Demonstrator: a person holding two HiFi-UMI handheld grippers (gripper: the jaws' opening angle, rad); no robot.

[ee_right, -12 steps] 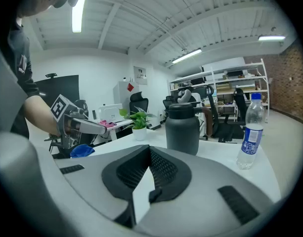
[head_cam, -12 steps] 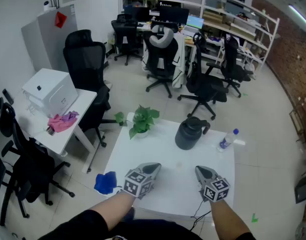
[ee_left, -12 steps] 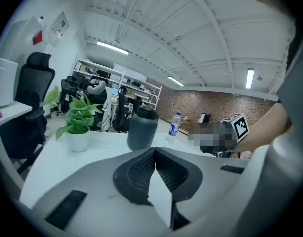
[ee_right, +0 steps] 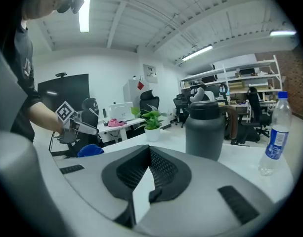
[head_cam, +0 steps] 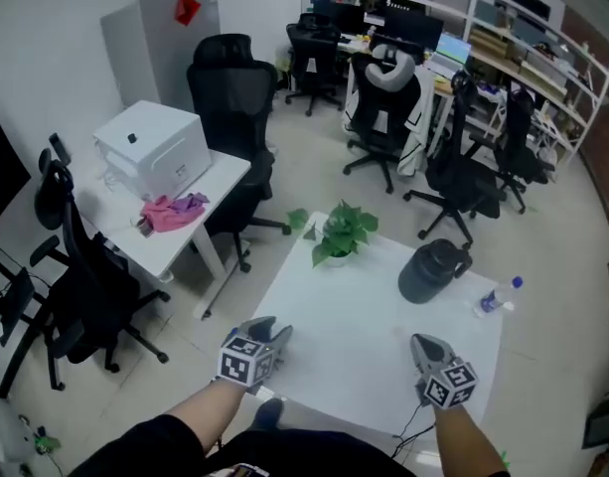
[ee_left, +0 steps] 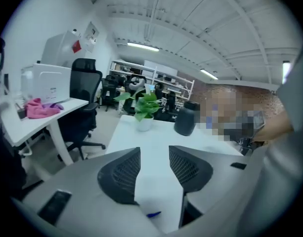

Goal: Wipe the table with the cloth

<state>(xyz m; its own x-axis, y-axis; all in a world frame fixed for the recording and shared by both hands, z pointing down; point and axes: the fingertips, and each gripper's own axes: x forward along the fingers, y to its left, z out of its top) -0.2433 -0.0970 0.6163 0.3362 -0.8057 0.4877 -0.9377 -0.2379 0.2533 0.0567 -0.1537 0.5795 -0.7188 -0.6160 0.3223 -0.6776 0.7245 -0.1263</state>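
White table (head_cam: 364, 311), left claw (head_cam: 275, 332) moved to its edge, near blue cloth (ee_right: 90, 151)

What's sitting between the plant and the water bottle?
A black jug stands between the plant and the bottle; the head view shows it.

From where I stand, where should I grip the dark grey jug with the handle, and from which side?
Grip the loop handle of the dark grey jug, not its round body, which looks too wide for a claw. The handle juts toward the clear plastic bottle, so come from that side, probably with the right claw.
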